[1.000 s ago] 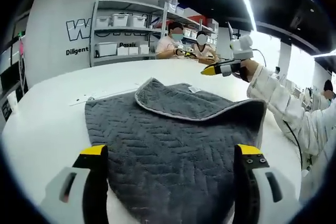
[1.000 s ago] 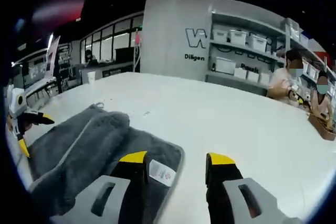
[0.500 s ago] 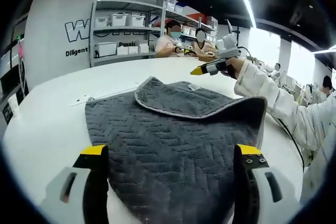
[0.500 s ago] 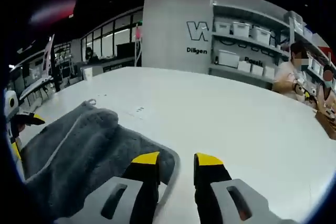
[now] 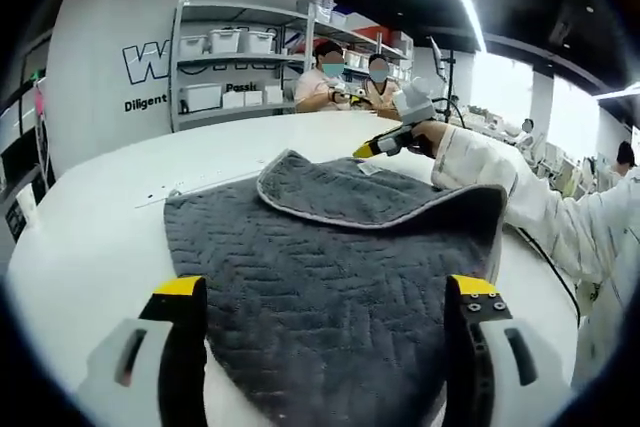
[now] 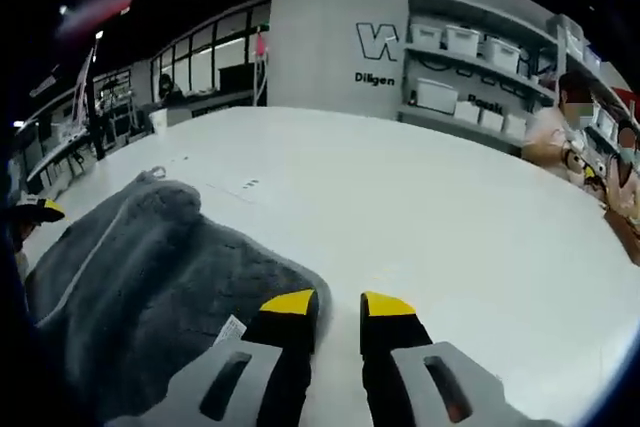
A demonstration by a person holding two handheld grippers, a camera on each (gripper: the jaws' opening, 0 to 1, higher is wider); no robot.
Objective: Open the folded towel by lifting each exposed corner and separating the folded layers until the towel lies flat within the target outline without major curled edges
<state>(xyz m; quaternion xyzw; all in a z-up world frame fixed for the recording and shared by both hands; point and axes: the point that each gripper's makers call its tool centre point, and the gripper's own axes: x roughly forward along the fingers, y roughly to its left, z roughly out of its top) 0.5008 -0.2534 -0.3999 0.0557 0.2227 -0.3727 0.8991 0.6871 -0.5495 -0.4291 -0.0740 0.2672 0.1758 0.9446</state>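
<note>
A grey towel (image 5: 330, 257) with pale trim lies on the white table (image 5: 90, 227), its upper layer (image 5: 350, 192) folded over at the far side. My left gripper (image 5: 327, 292) hovers over the near edge, open wide, with towel between and below the jaws. My right gripper (image 5: 385, 144), held by a hand in a white sleeve, is at the towel's far corner beside the white label (image 5: 371, 169). In the right gripper view its own jaws (image 6: 338, 304) stand a narrow gap apart over bare table. The towel (image 6: 140, 267) and its label (image 6: 230, 329) lie just left of them.
Shelves with white bins (image 5: 230, 42) stand behind the table, and people (image 5: 335, 72) sit at its far side. Broad bare tabletop (image 6: 420, 207) stretches beyond the towel. A yellow tip of the left gripper (image 6: 35, 210) peeks in at the left edge.
The right gripper's jaws have narrowed from wide to a small gap. It has moved down and left to the towel's far corner. The left gripper has held still.
</note>
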